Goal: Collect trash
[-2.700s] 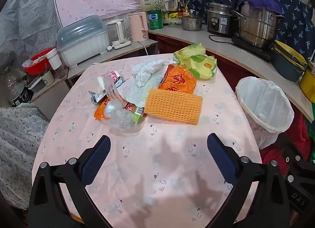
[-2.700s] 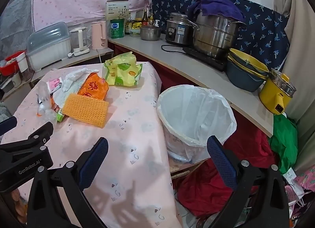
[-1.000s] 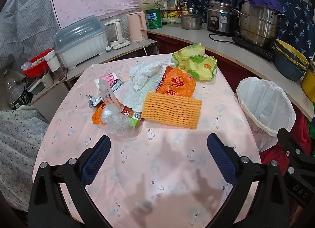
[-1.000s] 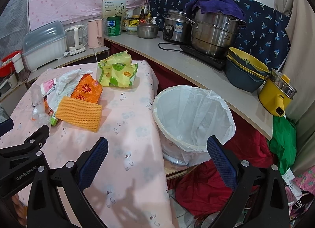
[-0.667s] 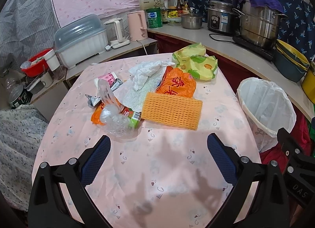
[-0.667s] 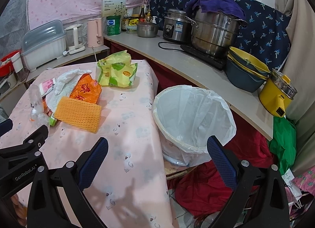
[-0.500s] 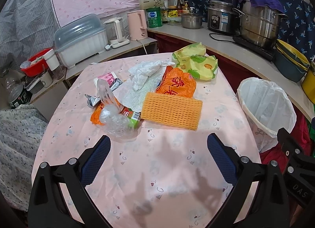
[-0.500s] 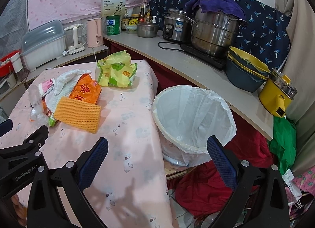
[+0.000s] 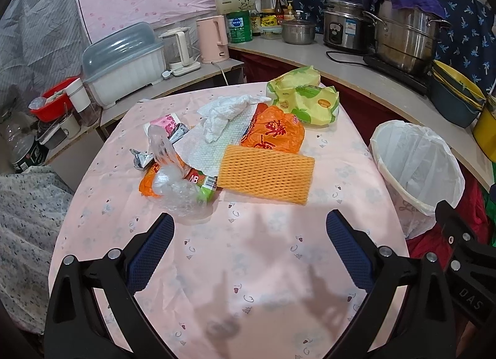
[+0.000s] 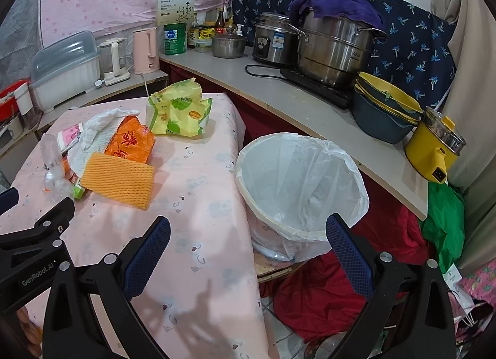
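Left wrist view: the left gripper hovers over a pink-clothed desk, jaws spread wide and empty; trash lies ahead, an orange foam net, a clear plastic bag, an orange wrapper, white paper towel and a yellow-green packet. Right wrist view: the right gripper, jaws wide and empty, hangs above the desk edge; a white-lined trash bin stands just beside the desk.
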`<state>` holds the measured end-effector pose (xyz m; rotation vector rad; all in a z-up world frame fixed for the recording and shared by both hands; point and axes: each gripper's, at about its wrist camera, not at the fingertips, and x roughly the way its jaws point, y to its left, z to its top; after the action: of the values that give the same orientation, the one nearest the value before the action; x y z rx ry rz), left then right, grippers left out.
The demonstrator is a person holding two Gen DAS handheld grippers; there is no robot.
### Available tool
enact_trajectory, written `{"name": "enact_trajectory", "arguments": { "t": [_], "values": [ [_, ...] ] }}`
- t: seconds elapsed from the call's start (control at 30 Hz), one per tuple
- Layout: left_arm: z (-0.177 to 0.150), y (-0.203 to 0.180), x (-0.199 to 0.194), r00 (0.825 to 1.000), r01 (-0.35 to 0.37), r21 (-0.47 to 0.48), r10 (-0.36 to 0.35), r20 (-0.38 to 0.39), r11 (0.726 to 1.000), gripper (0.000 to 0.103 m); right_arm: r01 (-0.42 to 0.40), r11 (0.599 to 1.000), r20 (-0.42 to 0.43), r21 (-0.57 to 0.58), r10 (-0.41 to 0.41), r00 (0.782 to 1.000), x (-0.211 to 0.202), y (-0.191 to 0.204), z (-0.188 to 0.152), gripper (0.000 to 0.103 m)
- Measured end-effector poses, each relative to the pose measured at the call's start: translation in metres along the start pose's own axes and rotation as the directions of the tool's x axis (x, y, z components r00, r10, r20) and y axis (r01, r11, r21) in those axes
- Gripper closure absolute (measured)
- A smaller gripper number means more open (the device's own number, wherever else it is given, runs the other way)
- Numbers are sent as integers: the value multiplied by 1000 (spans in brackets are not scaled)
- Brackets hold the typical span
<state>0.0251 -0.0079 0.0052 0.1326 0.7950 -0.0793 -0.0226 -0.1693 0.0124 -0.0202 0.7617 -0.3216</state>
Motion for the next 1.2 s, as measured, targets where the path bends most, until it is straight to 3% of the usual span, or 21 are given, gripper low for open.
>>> {"name": "enact_trajectory", "arguments": {
  "t": [0.83, 1.2],
  "values": [
    [6, 2, 13, 999, 37, 4, -37, -15, 999, 9, 29, 999, -17, 20, -29, 999, 10, 0, 7, 7],
    [17, 61, 53, 999, -9, -38, 7, -34, 999, 9, 3, 999, -15, 55, -3, 1000, 32, 17, 24, 7]
  ]
}}
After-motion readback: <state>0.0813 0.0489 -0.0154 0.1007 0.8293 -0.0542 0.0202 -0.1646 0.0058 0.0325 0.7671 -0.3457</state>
